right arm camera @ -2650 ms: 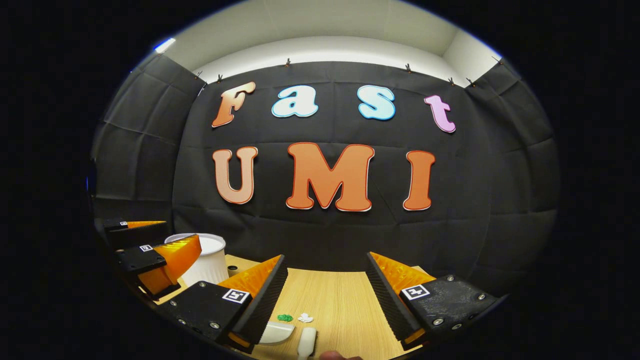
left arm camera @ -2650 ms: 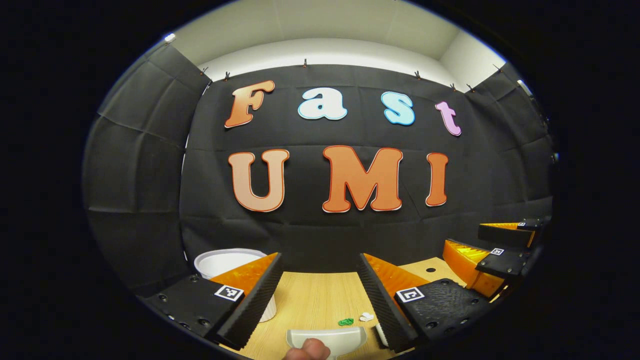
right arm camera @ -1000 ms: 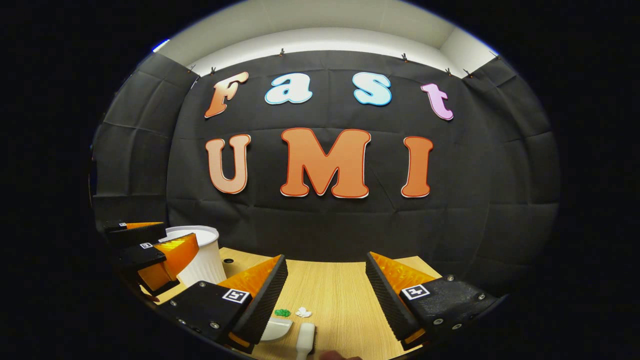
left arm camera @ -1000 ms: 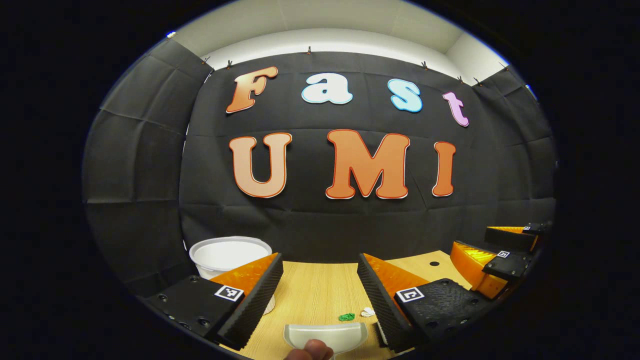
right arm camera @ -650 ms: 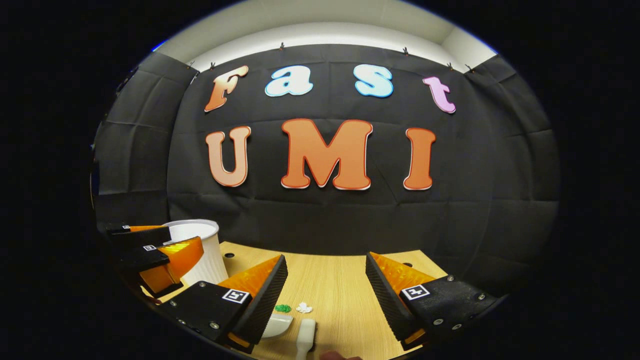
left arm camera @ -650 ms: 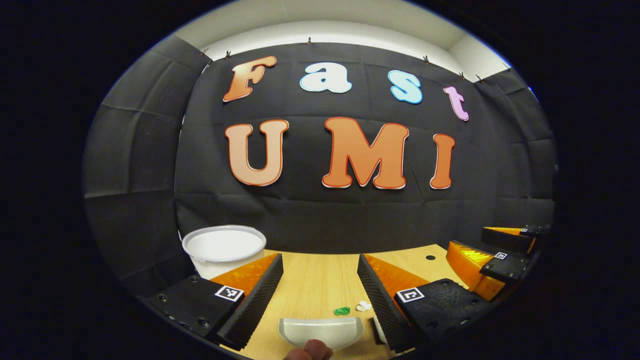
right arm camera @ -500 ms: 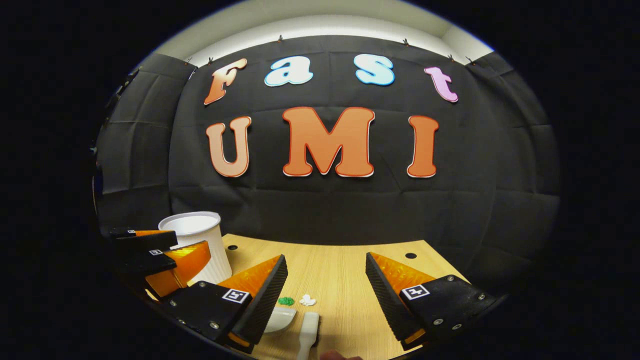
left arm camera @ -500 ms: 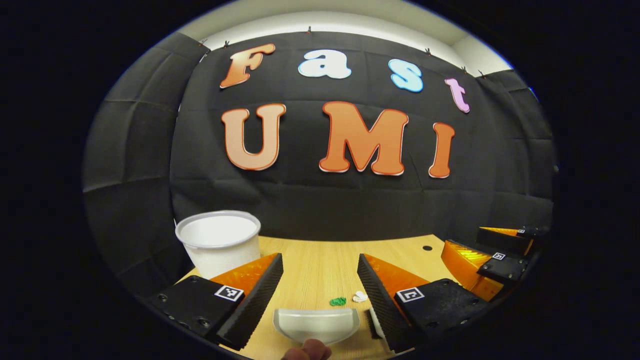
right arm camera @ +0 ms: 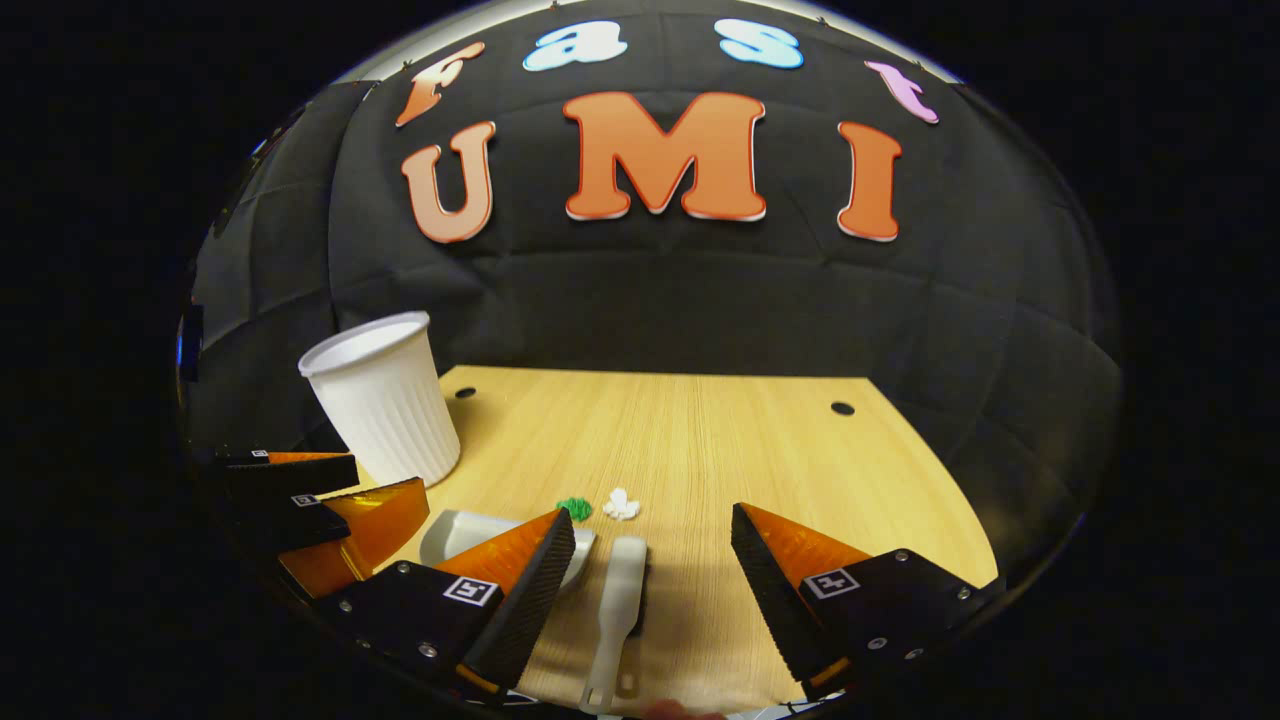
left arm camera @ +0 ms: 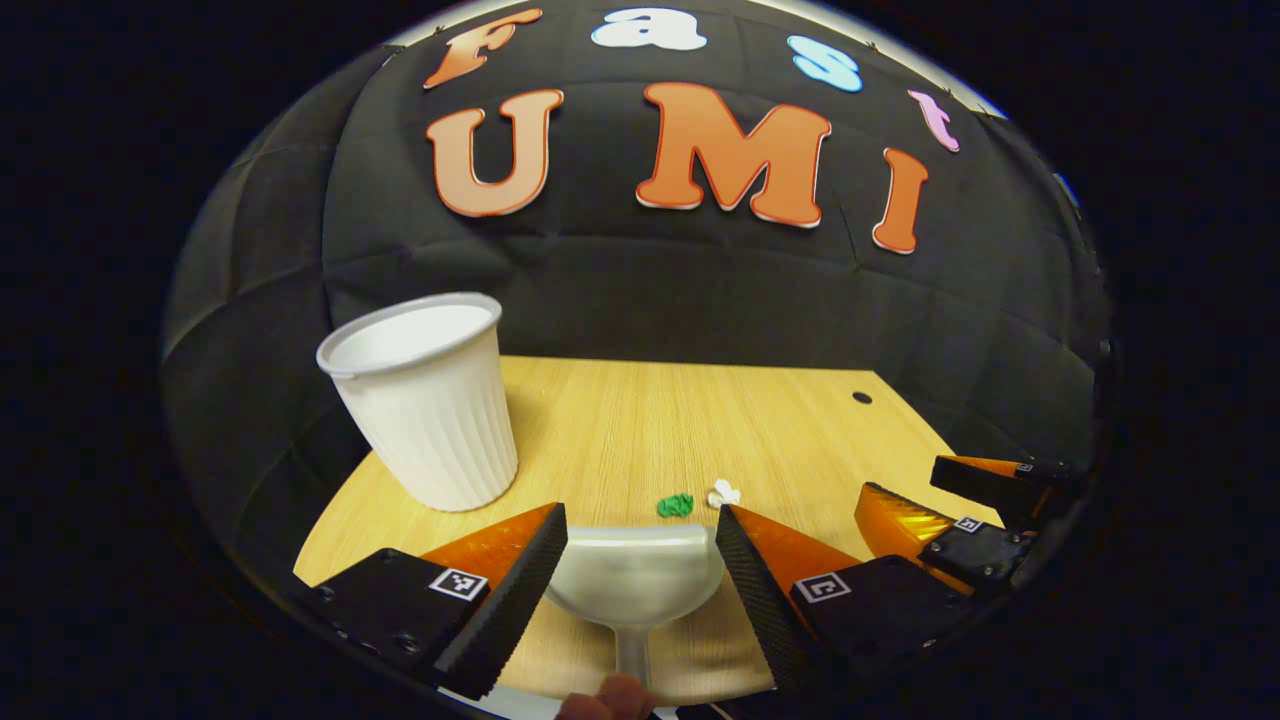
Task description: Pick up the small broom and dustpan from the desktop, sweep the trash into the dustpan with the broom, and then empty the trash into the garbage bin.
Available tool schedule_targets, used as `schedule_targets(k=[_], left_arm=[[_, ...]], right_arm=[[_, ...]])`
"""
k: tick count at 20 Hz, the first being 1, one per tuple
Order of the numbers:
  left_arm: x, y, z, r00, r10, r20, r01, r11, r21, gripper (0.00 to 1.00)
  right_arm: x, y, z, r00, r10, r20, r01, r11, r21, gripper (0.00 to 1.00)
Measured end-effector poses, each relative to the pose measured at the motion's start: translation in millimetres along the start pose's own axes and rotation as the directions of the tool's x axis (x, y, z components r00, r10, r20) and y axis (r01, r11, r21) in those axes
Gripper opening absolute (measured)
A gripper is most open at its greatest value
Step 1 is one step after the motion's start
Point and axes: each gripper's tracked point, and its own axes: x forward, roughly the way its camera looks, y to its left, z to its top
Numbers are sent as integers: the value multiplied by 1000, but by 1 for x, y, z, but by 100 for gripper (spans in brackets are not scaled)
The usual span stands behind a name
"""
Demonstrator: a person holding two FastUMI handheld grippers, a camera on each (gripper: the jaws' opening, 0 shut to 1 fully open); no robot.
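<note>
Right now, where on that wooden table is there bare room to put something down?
Bare wood runs from the green and white scraps back to the black cloth wall and rightwards to the table edge. The near left is crowded: white ribbed cup, white dustpan, white broom.

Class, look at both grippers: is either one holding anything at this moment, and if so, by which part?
Nothing is held. The left gripper is open above the dustpan, and the right gripper is open above the broom. Both still lie on the desktop.
</note>
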Motion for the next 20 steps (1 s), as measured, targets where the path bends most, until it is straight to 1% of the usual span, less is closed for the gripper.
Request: schedule_targets(k=[2, 4, 6, 9, 12, 13, 14, 15, 17, 18, 19, 20], left_arm=[[5, -2, -29, 996, -7, -88, 6, 1000, -10, 95], [8, 0, -53, 980, -11, -197, 6, 1000, -25, 95], [4, -4, -75, 945, -18, -327, 5, 999, -39, 96], [-2, -16, -74, 888, -27, -459, -3, 998, -64, 97], [1, -23, -61, 824, -35, -566, -18, 996, -87, 98], [6, -21, -54, 799, -24, -601, -31, 996, -82, 98], [10, -22, -44, 780, -19, -626, -37, 996, -77, 97], [12, -25, -50, 759, -13, -651, -45, 996, -72, 98], [28, -24, -43, 726, -20, -688, -59, 994, -90, 97], [27, -18, -57, 714, -19, -700, -71, 993, -99, 97], [34, -18, -55, 706, -15, -708, -84, 991, -106, 97], [39, -17, -59, 690, -13, -723, -98, 989, -112, 97]], right_arm=[[10, 6, -33, 995, 13, -101, -14, 1000, -8, 95], [16, 10, -65, 980, 15, -196, -21, 999, -27, 95], [18, 14, -96, 954, 23, -298, -33, 999, -29, 95], [22, 21, -131, 914, 49, -403, -49, 999, 11, 95], [23, 23, -161, 851, 70, -520, -66, 997, 25, 95], [23, 22, -168, 831, 75, -552, -72, 997, 27, 95], [24, 24, -173, 813, 87, -575, -86, 996, 29, 95], [26, 22, -178, 799, 82, -596, -90, 996, 16, 95], [28, 21, -185, 774, 97, -626, -112, 994, 14, 95], [28, 23, -187, 755, 118, -645, -131, 991, 28, 95], [30, 23, -191, 740, 124, -661, -133, 990, 37, 95], [32, 22, -194, 726, 130, -676, -136, 990, 44, 95]])
